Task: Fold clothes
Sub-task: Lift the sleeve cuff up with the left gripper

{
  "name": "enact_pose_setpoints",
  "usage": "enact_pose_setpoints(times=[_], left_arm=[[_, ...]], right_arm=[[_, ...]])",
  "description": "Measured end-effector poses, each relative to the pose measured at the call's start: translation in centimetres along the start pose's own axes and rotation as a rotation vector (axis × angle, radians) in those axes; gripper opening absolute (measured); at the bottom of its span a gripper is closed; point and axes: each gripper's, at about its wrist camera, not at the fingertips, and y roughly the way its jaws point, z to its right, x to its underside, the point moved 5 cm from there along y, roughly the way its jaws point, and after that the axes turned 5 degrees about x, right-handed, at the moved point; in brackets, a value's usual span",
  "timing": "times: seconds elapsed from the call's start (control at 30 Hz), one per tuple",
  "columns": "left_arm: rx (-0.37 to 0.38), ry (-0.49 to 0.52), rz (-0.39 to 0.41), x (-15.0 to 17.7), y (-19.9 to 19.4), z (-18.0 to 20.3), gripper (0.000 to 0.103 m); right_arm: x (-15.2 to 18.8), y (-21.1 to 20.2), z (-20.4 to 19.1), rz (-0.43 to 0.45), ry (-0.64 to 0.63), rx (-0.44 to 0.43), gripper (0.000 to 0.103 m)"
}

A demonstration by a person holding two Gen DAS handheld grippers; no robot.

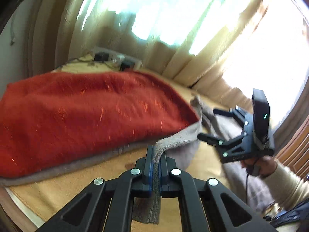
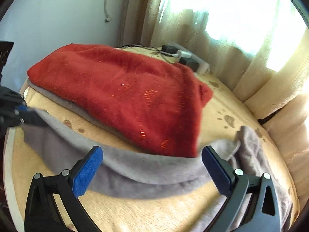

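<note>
A red fuzzy garment [image 1: 92,112] [image 2: 125,94] lies folded on a grey layer on the beige-covered table [image 2: 154,212]. A grey knit garment [image 1: 181,135] [image 2: 58,135] lies along its near side. My left gripper [image 1: 156,150] is shut on the grey garment's edge, which hangs down between its blue pads; in the right wrist view it shows blurred at the left [image 2: 29,114], holding that edge up. My right gripper [image 2: 152,166] [image 1: 207,123] stands wide open over the sagging grey band, with its pads [image 2: 88,168] clear of the cloth. A hand in a cream sleeve [image 1: 285,183] holds it.
A white power strip with black adapters and cables [image 1: 117,60] [image 2: 185,58] sits at the table's far edge. Cream curtains [image 2: 222,44] hang behind it before a bright window. A pale wall [image 2: 58,15] with a dangling cord stands at the left. More grey cloth is bunched at the right [image 2: 251,150].
</note>
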Motion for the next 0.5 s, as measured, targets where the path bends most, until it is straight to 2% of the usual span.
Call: enact_pose_setpoints(times=[0.1,0.27,0.4,0.5], left_arm=[[0.046,-0.013,0.131,-4.6,-2.9,0.7,0.004],[0.094,-0.041,0.25,-11.6,-4.9,0.6,0.004],[0.141,-0.085,0.295,-15.2,-5.9,0.0,0.004],[0.168,-0.125,0.311,-16.9,-6.5,-0.9,0.004]], right_arm=[[0.3,-1.4,5.7,0.022,0.072,0.121,0.103],[1.0,-1.7,16.5,0.01,0.304,0.254,0.103],[2.3,-0.8,20.5,-0.022,0.412,0.257,0.103],[3.4,0.6,20.5,-0.057,0.417,0.223,0.103]])
